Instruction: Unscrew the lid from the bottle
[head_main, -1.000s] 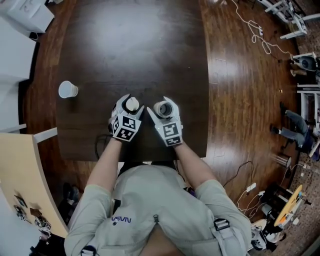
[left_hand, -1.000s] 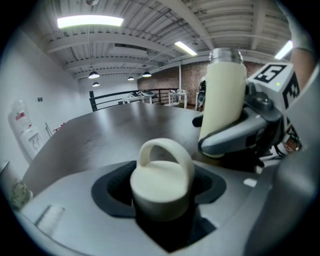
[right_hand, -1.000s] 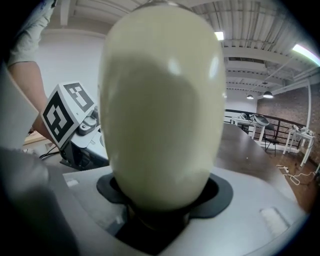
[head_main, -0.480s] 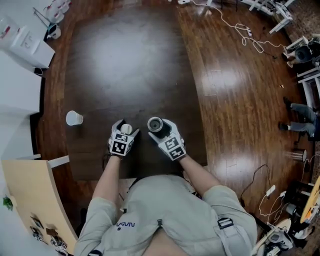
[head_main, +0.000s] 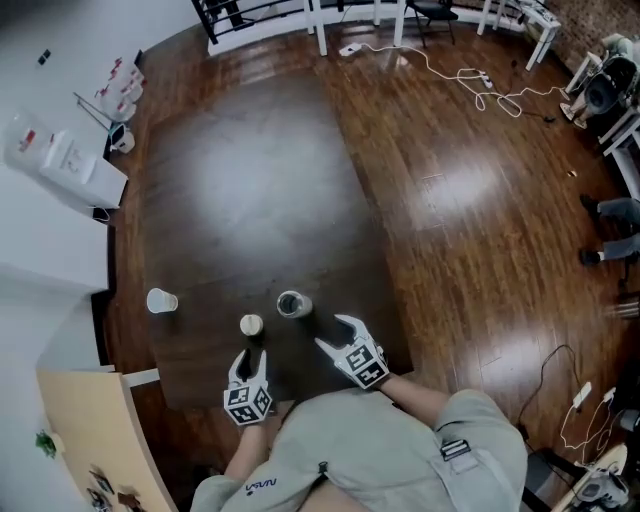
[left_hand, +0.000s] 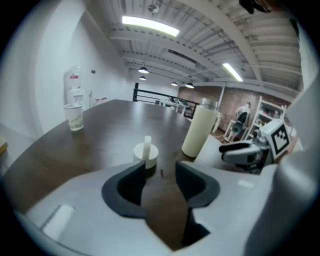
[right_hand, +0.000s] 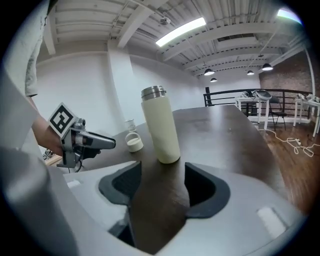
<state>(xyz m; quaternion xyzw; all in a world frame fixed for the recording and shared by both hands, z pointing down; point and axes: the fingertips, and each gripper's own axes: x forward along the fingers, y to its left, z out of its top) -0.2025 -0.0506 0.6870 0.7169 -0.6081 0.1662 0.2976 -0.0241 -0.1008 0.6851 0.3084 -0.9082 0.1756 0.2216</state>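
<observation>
The cream bottle (head_main: 293, 304) stands upright on the dark table (head_main: 250, 190), its steel mouth uncovered. Its white lid (head_main: 251, 325) sits on the table just left of it. My left gripper (head_main: 252, 362) is pulled back near the table's front edge, open, a short way behind the lid (left_hand: 146, 151). Its jaws have just been closing with nothing between them. My right gripper (head_main: 335, 333) is open too, behind and right of the bottle (right_hand: 160, 127), and its jaws have narrowed slightly around nothing. The bottle (left_hand: 200, 129) and the right gripper (left_hand: 255, 150) show in the left gripper view.
A paper cup (head_main: 161, 300) stands at the table's left edge. White cables (head_main: 470, 75) lie on the wooden floor beyond the table. A white cabinet (head_main: 70, 165) stands at the far left. The table's front edge runs just under my grippers.
Both grippers have let go and drawn back toward me: the left left the lid on the table, the right left the bottle standing. The head view has tilted up.
</observation>
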